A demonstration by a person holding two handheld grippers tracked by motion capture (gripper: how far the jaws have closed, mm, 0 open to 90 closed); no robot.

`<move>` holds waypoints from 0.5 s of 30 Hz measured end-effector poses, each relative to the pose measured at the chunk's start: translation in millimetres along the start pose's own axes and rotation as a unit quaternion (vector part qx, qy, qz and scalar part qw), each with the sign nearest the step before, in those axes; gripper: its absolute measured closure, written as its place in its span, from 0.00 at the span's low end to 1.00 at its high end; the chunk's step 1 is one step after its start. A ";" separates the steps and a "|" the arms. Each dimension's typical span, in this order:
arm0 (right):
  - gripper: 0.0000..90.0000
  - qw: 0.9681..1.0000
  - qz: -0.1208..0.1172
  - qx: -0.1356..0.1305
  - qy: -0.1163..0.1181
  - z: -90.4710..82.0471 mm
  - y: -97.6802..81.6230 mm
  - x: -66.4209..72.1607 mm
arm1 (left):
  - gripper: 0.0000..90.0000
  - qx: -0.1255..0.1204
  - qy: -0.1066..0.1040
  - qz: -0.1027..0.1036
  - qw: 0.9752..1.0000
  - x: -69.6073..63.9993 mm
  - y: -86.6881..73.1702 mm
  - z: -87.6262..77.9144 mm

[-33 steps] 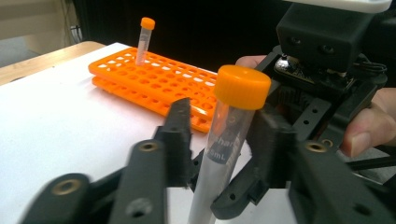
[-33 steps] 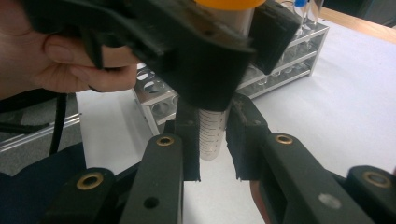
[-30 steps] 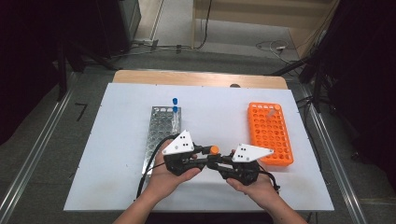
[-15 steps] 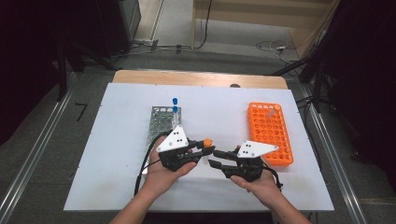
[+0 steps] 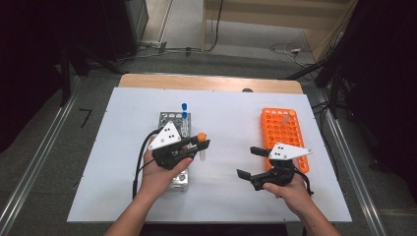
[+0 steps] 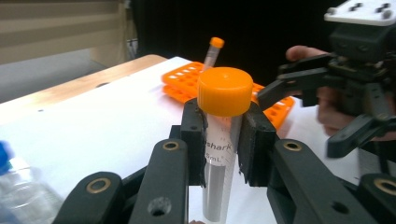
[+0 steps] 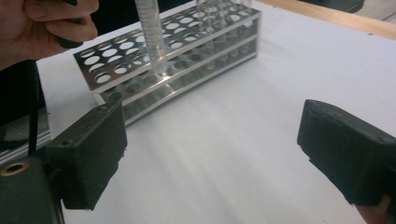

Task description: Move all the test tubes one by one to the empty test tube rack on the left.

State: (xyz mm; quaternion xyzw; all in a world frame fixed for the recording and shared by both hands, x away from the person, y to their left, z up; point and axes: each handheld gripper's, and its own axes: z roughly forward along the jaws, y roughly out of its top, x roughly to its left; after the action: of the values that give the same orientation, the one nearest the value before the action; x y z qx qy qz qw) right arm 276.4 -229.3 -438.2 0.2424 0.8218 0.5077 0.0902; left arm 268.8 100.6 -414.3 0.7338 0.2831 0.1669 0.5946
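Note:
My left gripper point(image 5: 201, 145) is shut on a clear tube with an orange cap point(image 5: 201, 137) and holds it upright at the right edge of the metal rack point(image 5: 172, 123). In the left gripper view the pads point(image 6: 194, 135) press the tube point(image 6: 219, 163) just below its cap. The tube's lower end point(image 7: 156, 51) hangs at the rack's top plate point(image 7: 187, 28); whether it enters a hole I cannot tell. My right gripper point(image 5: 245, 161) is off to the right, beside the orange rack point(image 5: 275, 130). Its jaws have just been opening and stand open point(image 7: 219, 154) with nothing between them.
Two blue-capped tubes point(image 5: 184, 110) stand at the far end of the metal rack. One orange-capped tube point(image 6: 212, 51) leans in the far end of the orange rack point(image 6: 187, 79). Both racks rest on a white board point(image 5: 231, 118) on the table.
The two grippers were together on the tube. The right one has let go and drawn away to the right. The left one has carried the tube left toward the metal rack.

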 end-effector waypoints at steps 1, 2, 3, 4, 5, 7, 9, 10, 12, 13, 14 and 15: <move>0.04 1.000 0.002 -0.002 -0.003 -3.1 -1.5 -2.3 | 0.83 -0.001 0.005 -0.003 1.000 3.4 0.0 -1.6; 0.02 1.000 0.005 0.000 -0.010 -6.4 -3.5 -4.8 | 0.83 -0.002 0.008 -0.005 1.000 5.5 0.1 -2.6; 0.01 1.000 0.007 0.001 -0.013 -8.1 -4.9 -6.3 | 0.83 -0.002 0.015 -0.005 1.000 8.3 0.2 -4.2; 0.01 1.000 0.009 0.003 -0.019 -10.3 -6.9 -8.4 | 0.83 -0.004 0.019 -0.008 1.000 11.0 0.2 -5.4; 0.01 1.000 0.010 0.004 -0.025 -12.3 -8.9 -10.4 | 0.83 -0.005 0.024 -0.010 1.000 13.7 0.3 -7.0; 0.01 0.999 0.015 0.007 -0.031 -16.3 -12.5 -14.4 | 0.83 -0.008 0.035 -0.014 0.999 18.8 0.4 -9.8; 0.01 0.999 0.020 0.007 -0.037 -20.1 -15.3 -18.3 | 0.83 -0.012 0.044 -0.018 0.999 23.8 0.4 -11.7; 0.01 0.999 0.020 0.007 -0.038 -21.8 -16.3 -20.2 | 0.83 -0.012 0.050 -0.019 0.999 26.1 0.3 -12.7; 0.01 0.999 0.023 0.004 -0.045 -24.1 -17.2 -24.4 | 0.83 -0.012 0.062 -0.019 0.998 30.1 0.0 -13.5; 0.01 0.999 0.025 0.004 -0.047 -25.0 -17.5 -26.8 | 0.83 -0.012 0.067 -0.019 0.997 32.3 -0.3 -13.9; 0.01 0.998 0.027 0.004 -0.050 -25.6 -18.0 -28.7 | 0.83 -0.013 0.072 -0.021 0.997 34.0 -0.8 -14.4; 0.01 0.998 0.028 0.003 -0.052 -26.1 -18.8 -30.4 | 0.83 -0.012 0.078 -0.021 0.997 35.7 -1.3 -14.9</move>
State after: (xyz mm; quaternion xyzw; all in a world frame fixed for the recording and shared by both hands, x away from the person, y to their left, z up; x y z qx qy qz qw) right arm 286.7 -271.8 -445.4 0.2916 0.8106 0.4938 0.1182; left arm 287.9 134.4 -415.3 0.7052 0.3419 0.2141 0.5831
